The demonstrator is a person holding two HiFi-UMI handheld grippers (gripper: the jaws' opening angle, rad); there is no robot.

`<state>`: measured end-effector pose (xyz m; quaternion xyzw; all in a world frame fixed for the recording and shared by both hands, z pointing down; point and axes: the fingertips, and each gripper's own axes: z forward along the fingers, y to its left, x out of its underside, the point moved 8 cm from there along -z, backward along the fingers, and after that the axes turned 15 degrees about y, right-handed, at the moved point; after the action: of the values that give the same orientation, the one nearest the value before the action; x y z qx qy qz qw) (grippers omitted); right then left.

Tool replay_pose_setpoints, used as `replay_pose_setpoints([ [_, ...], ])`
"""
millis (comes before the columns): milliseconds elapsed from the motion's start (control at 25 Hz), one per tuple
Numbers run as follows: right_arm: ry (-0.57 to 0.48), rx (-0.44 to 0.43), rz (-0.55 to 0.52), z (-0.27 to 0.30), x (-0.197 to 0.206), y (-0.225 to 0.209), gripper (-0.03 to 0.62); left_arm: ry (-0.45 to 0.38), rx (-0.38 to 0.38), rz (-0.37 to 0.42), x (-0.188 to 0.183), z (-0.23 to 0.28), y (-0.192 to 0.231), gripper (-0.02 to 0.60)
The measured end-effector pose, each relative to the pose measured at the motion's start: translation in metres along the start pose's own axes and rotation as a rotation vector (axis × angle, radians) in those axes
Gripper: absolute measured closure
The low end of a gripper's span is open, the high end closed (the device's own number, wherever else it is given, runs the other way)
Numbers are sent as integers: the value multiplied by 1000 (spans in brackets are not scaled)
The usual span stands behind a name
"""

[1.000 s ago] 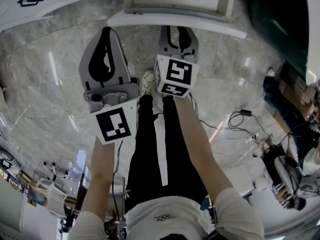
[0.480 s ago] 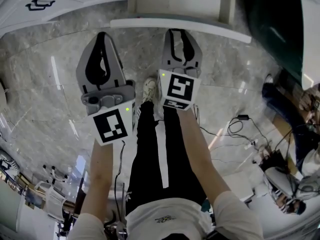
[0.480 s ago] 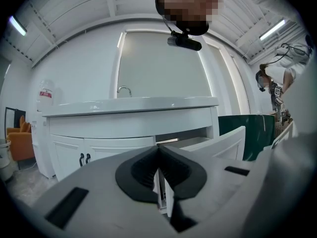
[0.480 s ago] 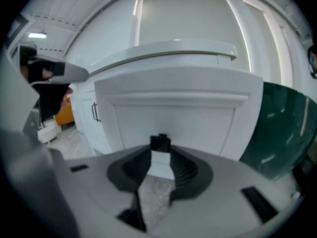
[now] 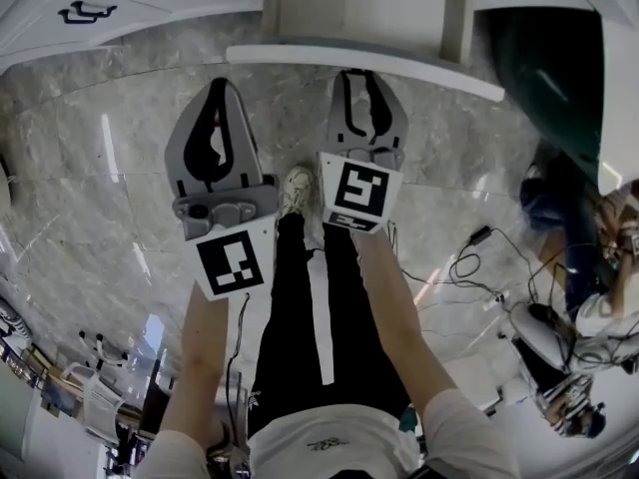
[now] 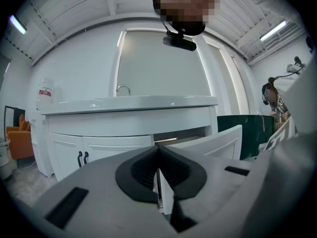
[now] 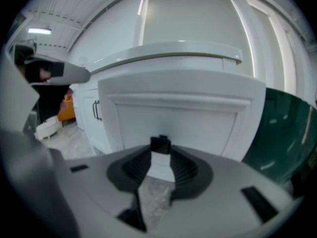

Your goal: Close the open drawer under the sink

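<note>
The white drawer front (image 5: 439,73) stands pulled out from the vanity below the sink counter (image 6: 129,103). It fills the right gripper view (image 7: 198,118), and in the left gripper view its panel (image 6: 213,145) angles out to the right. My right gripper (image 5: 361,73) has its tips at the drawer front. The small black drawer handle (image 7: 160,144) sits between its jaw tips (image 7: 160,151), which hold against its sides. My left gripper (image 5: 216,86) hangs beside it, away from the drawer, jaws shut and empty (image 6: 158,150).
Closed cabinet doors with black handles (image 5: 82,11) (image 6: 81,157) lie left of the drawer. A dark green panel (image 5: 549,58) (image 7: 285,133) stands to its right. Cables (image 5: 479,257) trail over the marble floor. My legs (image 5: 300,317) are below the grippers.
The right gripper has risen a little and rolled slightly, still at the drawer front. The left gripper has kept its place beside it. The head view has shifted.
</note>
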<state>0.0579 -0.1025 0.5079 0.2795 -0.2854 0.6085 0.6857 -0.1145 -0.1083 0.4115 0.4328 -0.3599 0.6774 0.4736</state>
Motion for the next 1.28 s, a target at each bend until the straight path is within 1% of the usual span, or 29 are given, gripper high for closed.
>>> replay_pose_setpoints([
  [200, -11, -2, -9, 6, -7, -1, 457, 3, -19, -12, 6, 3, 4, 561],
  [400, -8, 8, -19, 13, -16, -1, 456, 8, -21, -10, 7, 4, 7, 561],
  [640, -22, 16, -32, 34, -41, -9, 456, 16, -29, -15, 9, 7, 10, 561],
  [920, -2, 30, -42, 66, -73, -20, 457, 15, -41, -26, 9, 7, 14, 561],
  [1280, 21, 44, -55, 95, -95, -28, 456, 19, -57, -40, 10, 13, 20, 561],
])
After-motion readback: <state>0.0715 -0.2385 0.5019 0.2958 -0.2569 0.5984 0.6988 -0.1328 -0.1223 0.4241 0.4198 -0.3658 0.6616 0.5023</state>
